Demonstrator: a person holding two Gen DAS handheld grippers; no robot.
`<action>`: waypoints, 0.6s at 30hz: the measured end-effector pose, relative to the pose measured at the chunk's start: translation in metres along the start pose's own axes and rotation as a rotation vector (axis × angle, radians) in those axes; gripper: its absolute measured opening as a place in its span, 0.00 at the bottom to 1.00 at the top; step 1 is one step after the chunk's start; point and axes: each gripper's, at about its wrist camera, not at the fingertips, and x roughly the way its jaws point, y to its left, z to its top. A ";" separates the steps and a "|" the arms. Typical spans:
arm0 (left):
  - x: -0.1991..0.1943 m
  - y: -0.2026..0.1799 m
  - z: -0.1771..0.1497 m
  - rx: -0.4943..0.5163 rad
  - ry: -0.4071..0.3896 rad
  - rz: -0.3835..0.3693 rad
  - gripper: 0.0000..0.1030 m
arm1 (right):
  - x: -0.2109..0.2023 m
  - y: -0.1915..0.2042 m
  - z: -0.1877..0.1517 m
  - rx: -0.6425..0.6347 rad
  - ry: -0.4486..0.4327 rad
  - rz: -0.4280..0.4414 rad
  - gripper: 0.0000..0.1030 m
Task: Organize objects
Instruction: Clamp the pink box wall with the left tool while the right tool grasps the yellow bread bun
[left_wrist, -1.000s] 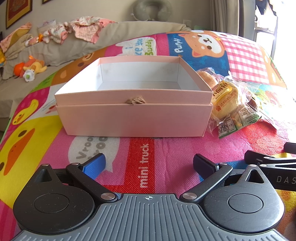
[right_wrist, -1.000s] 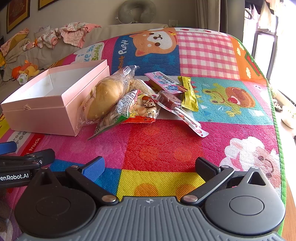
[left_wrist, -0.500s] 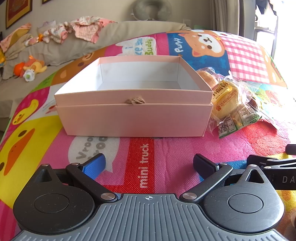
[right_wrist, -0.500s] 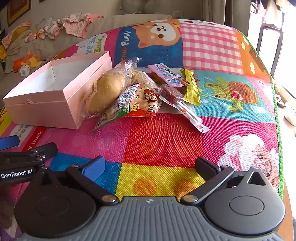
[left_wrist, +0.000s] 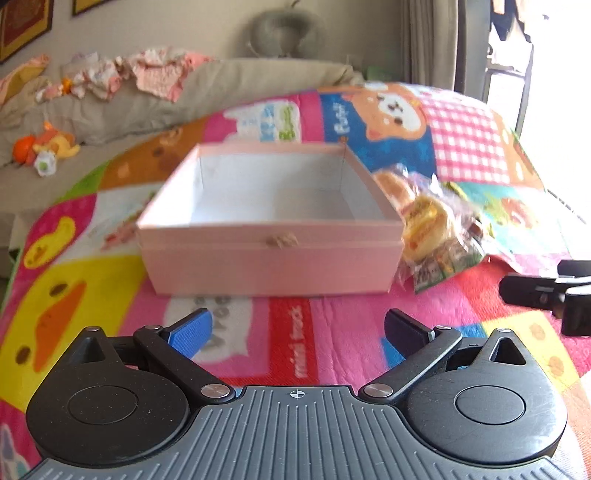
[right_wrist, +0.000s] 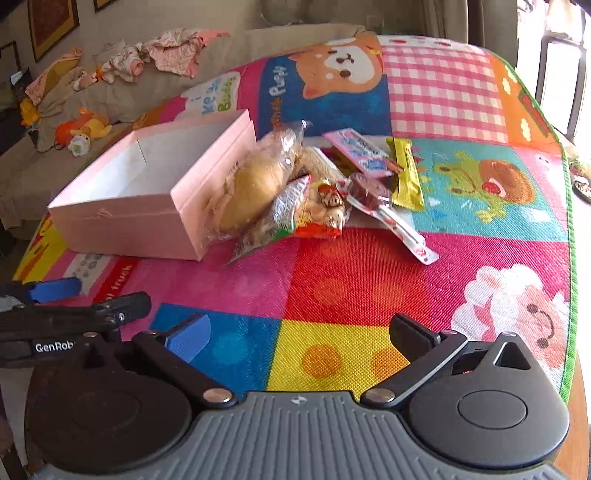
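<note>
An open, empty pink box (left_wrist: 271, 254) (right_wrist: 122, 221) sits on the colourful play mat. Right of it lies a pile of snacks: a wrapped bun (right_wrist: 255, 184) (left_wrist: 424, 221), a red snack packet (right_wrist: 321, 210), a pink packet (right_wrist: 360, 151), a yellow bar (right_wrist: 406, 173) and a lollipop in clear wrap (right_wrist: 380, 199). My left gripper (left_wrist: 297, 330) is open and empty, in front of the box. My right gripper (right_wrist: 301, 332) is open and empty, short of the snacks. Each gripper shows at the edge of the other's view.
The mat (right_wrist: 369, 280) covers a table whose right edge (right_wrist: 570, 258) is close. A beige sofa (left_wrist: 110, 110) with clothes and soft toys stands behind on the left. A bright window is at the right.
Both grippers have risen and tilted, so the box and snacks now sit lower and farther off in view. The left view is blurred by motion. Nothing was picked up.
</note>
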 end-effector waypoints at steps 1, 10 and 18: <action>-0.010 0.005 0.009 0.013 -0.045 0.010 1.00 | -0.013 0.002 0.005 -0.012 -0.051 0.000 1.00; 0.055 0.077 0.114 0.061 -0.008 0.126 1.00 | -0.084 -0.011 0.091 -0.024 -0.390 -0.009 1.00; 0.130 0.115 0.107 -0.007 0.166 0.095 0.76 | -0.050 -0.028 0.110 -0.167 -0.287 0.026 0.89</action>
